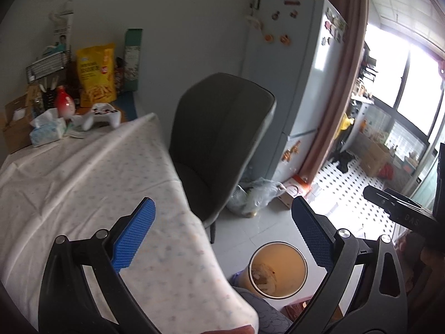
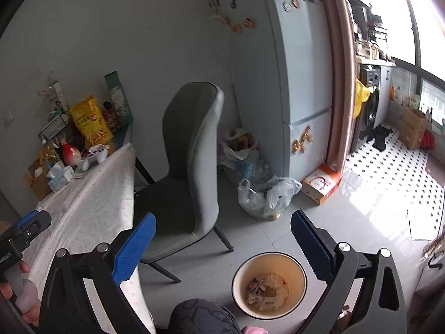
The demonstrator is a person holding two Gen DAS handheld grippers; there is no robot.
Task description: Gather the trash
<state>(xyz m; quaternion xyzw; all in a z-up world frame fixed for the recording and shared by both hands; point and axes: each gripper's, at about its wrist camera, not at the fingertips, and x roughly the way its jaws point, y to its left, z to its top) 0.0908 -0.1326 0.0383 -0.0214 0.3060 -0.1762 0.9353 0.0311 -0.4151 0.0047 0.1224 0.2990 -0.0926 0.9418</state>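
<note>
Both grippers empty, jaws spread wide. Left gripper (image 1: 222,239) hangs over the table (image 1: 83,172) edge, with the bin (image 1: 278,270) below and a bit right of its tips. Right gripper (image 2: 222,247) is off the table, with the bin (image 2: 269,284) directly below and just ahead of its right finger. The bin stands on the floor near the chair (image 2: 189,161) leg and holds scraps of paper and wrappers at the bottom.

Step, as I judge it: between drops, nothing carried, so either a fresh pick is due or the job is near done. The cloth area near the grippers shows no loose trash. The far end of the table, well ahead and left of both tools, has a tissue pack (image 1: 47,130), snack bag (image 1: 97,72), controller (image 1: 97,117); none clearly trash. A plastic bag (image 2: 267,197) lies on the floor ahead of the right gripper, past the bin.

Next move calls for picking a target first; can't tell which item counts. Then reach forward, close on it and carry it back over the bin.
</note>
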